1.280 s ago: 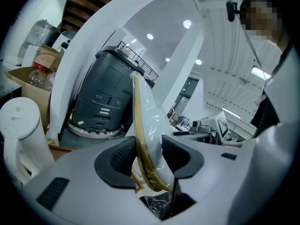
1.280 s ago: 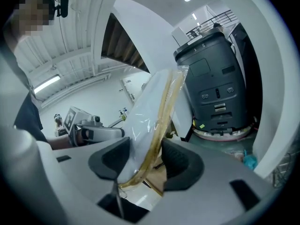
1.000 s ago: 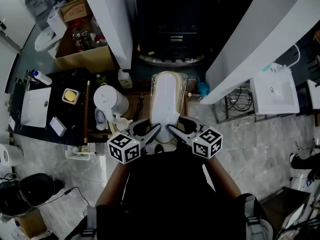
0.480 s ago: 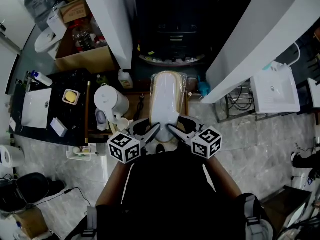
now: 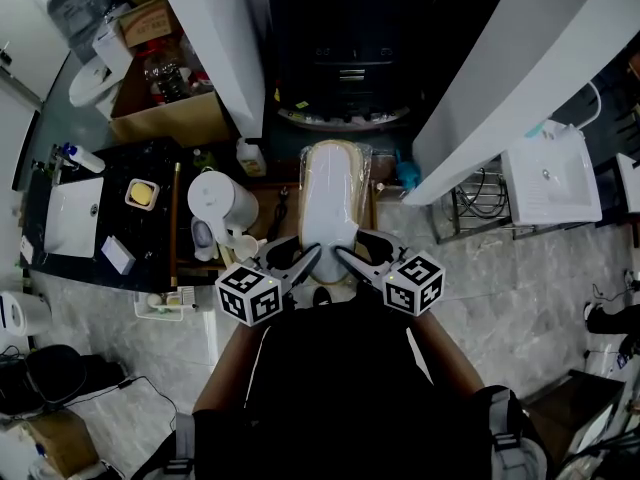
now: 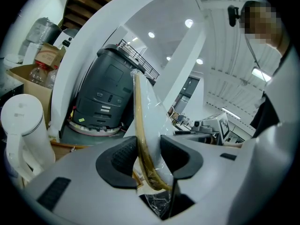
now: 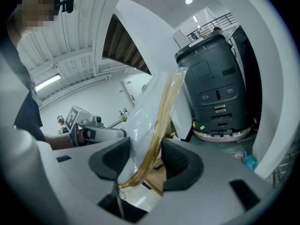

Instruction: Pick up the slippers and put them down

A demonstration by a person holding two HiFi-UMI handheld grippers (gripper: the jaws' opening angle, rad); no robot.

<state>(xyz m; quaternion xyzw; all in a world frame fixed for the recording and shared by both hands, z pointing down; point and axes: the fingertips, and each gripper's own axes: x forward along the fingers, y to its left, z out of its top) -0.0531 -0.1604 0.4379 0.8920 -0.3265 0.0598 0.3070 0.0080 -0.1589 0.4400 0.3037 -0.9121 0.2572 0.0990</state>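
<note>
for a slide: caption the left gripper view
Left gripper, fingers just closing, pinches the plastic-wrapped slippers

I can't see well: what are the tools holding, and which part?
The left tool, jaws just closing, and right tool pinch the wrapped slippers by the near end's edges.

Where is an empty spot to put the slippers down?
Probably the best spot for the slippers: the bare grey tiled floor on the right, between the white basin and the person's right arm. The left is crowded: the kettle, the black counter and the cardboard box.
</note>
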